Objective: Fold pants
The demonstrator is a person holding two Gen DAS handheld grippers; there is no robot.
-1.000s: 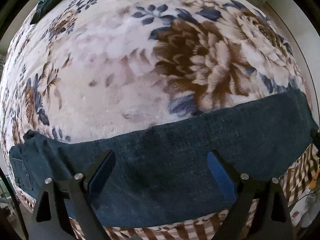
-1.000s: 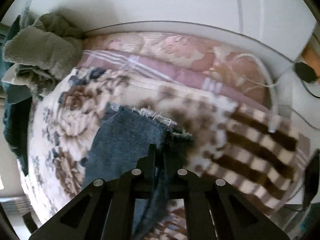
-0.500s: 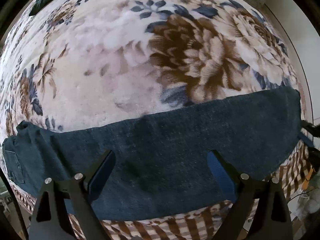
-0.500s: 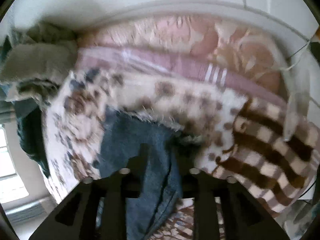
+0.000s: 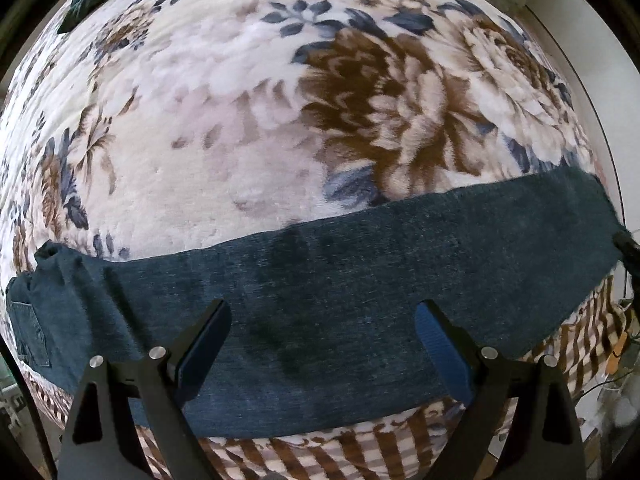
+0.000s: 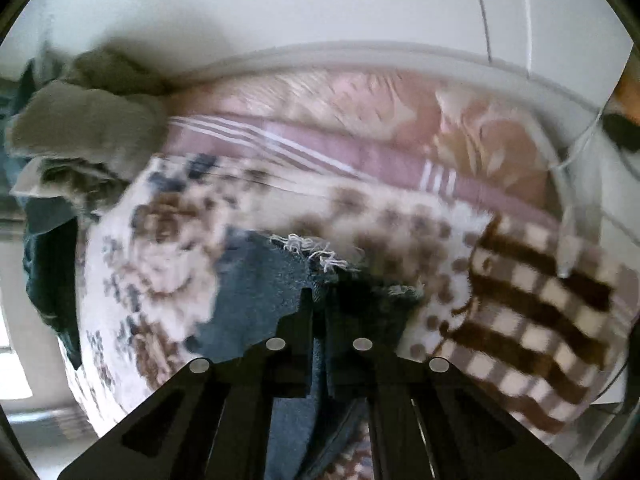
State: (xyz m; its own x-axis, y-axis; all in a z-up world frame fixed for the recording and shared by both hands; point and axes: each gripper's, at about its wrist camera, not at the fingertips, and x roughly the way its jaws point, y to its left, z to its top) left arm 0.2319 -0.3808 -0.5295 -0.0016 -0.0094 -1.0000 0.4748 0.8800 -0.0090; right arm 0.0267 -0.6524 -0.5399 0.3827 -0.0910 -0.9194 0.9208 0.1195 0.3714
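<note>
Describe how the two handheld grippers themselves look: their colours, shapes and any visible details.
The left gripper has a matte black frame with triangular cut-outs, silver round screw heads, and two fingers faced with blue pads. The right gripper has the same black frame and silver screws. No cables, markings or sleeves are visible.

Pants (image 5: 340, 304) across blanket (image 5: 224, 128), pillows (image 6: 360, 128) behind.

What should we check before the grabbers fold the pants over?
1. Right gripper shut on the pants near the frayed hem: ok.
2. Left gripper open above the pants, holding nothing: ok.
3. Pants lying long and mostly flat on the blanket: ok.
4. Waist end smooth: not ok, bunched.
5. Both layers caught in the right grip: cannot tell.
</note>
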